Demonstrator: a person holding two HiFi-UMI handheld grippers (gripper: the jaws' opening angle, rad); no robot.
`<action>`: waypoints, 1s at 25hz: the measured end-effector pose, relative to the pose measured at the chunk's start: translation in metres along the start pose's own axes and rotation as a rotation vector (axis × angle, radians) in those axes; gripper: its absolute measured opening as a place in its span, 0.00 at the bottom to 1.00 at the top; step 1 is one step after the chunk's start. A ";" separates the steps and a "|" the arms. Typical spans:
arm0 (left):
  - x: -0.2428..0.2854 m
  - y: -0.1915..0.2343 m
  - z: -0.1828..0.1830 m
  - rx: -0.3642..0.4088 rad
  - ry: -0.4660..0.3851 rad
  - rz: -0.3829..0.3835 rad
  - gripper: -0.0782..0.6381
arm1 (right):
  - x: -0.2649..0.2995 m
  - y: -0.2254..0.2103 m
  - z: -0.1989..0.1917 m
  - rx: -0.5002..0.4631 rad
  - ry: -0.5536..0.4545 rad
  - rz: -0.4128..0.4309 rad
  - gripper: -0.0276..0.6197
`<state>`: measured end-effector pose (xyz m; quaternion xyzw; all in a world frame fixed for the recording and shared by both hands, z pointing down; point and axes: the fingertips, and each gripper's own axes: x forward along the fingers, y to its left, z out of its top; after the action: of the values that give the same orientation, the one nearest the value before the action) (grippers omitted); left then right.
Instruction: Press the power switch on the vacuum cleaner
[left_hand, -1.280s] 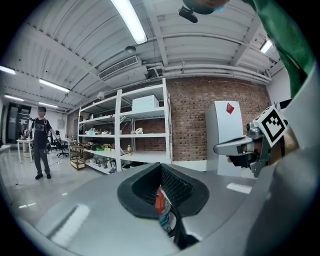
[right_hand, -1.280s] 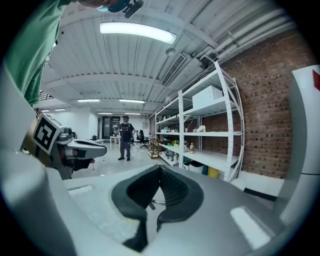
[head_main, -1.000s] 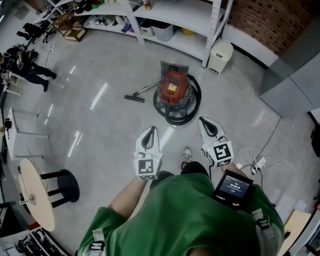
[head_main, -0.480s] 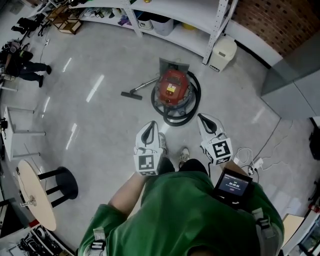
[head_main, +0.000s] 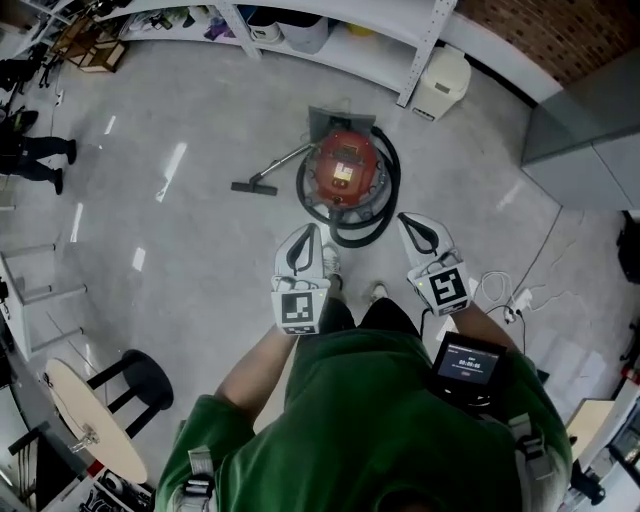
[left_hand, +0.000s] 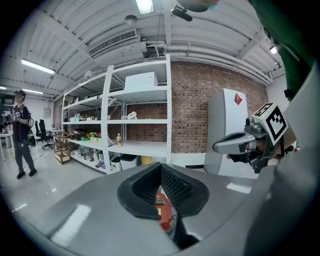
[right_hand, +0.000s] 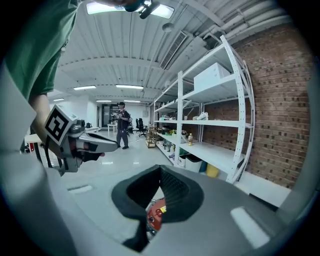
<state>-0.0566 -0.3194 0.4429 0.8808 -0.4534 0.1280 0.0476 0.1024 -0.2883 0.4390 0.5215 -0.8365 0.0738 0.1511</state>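
The red vacuum cleaner stands on the grey floor ahead of me, ringed by its black hose. Its wand ends in a floor nozzle at the left. My left gripper and right gripper are held side by side at waist height, short of the vacuum and touching nothing. Both are shut and hold nothing. In the left gripper view a strip of the red vacuum cleaner shows below the closed left gripper. The right gripper view likewise shows the vacuum cleaner under the right gripper.
White shelving with bins runs along the far wall, and a white bin stands beside it. A grey cabinet is at the right, with cables and a power strip on the floor. A stool and round table are behind left. A person stands far left.
I have stepped forward, so the vacuum cleaner is nearer to both grippers. The grippers stay shut and level with each other.
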 end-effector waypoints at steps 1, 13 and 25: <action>0.008 0.006 -0.004 -0.002 0.012 -0.009 0.12 | 0.009 0.000 -0.002 -0.001 0.016 0.005 0.05; 0.081 0.037 -0.082 -0.041 0.130 -0.081 0.12 | 0.094 -0.007 -0.073 0.003 0.173 0.072 0.05; 0.143 0.034 -0.178 -0.046 0.254 -0.140 0.12 | 0.173 0.003 -0.173 0.038 0.294 0.198 0.05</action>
<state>-0.0378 -0.4160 0.6519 0.8857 -0.3840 0.2243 0.1336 0.0590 -0.3849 0.6598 0.4227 -0.8512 0.1797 0.2542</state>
